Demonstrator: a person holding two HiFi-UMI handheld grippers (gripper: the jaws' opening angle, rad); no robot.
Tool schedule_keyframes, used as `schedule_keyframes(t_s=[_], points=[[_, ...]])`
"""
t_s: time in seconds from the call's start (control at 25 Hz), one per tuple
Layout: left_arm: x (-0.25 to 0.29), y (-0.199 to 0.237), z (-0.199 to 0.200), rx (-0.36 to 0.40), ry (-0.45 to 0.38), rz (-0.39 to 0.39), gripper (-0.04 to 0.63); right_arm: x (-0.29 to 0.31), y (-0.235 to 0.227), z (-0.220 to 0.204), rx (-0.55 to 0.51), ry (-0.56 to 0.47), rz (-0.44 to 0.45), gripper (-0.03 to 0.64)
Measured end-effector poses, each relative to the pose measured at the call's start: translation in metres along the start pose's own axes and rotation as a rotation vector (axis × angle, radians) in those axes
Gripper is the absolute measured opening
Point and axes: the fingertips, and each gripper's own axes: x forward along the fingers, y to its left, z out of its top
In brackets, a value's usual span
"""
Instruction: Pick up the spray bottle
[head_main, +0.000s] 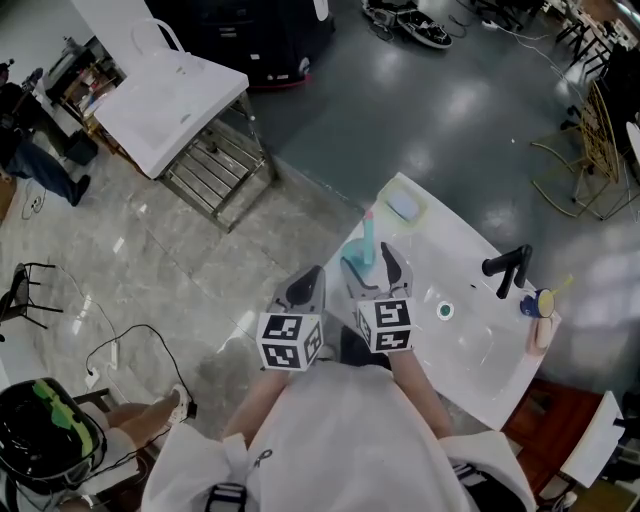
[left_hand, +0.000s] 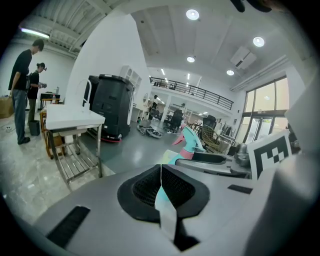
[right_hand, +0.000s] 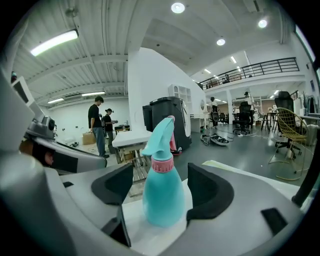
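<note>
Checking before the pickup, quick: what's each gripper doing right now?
Left gripper: closed, holding nothing.
Right gripper: open; the spray bottle stands between its jaws, not gripped.

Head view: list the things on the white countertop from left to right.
teal spray bottle → pale blue pad → small green-and-white round item → black faucet → blue and yellow item
</note>
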Motion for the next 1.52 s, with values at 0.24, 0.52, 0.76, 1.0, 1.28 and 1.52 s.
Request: schedule_keyframes(t_s=[0.24,0.52,0.76,1.0,1.28,1.52], points=[[0.007,0.003,-0.009,0.028,0.021,0.024,0.026,0.009,-0.002,-0.005,-0.015,0.014,0.005,0.328],[0.011,0.004,-0.011,0.017,0.027,0.034,0.026,0.019,-0.002,-0.008,-0.022,0.031,0.034,0.328],[0.011,0.009,-0.014,0.017,0.039,0.05,0.026,0.026,0.001,-0.007,-0.021,0.037,0.046,0.328],[0.008,0.02,-0.019,0.013,0.051,0.087,0.026,0.033,0.002,-0.01,-0.037,0.051,0.055,0.328],[0.005,0.028,-0.023,-0.02,0.048,0.106,0.026,0.038,0.001,-0.016,-0.057,0.063,0.06,0.328],[0.008,0.026,-0.023,-0.029,0.051,0.1,0.026,0.04,0.0,-0.019,-0.071,0.094,0.056,0.328]])
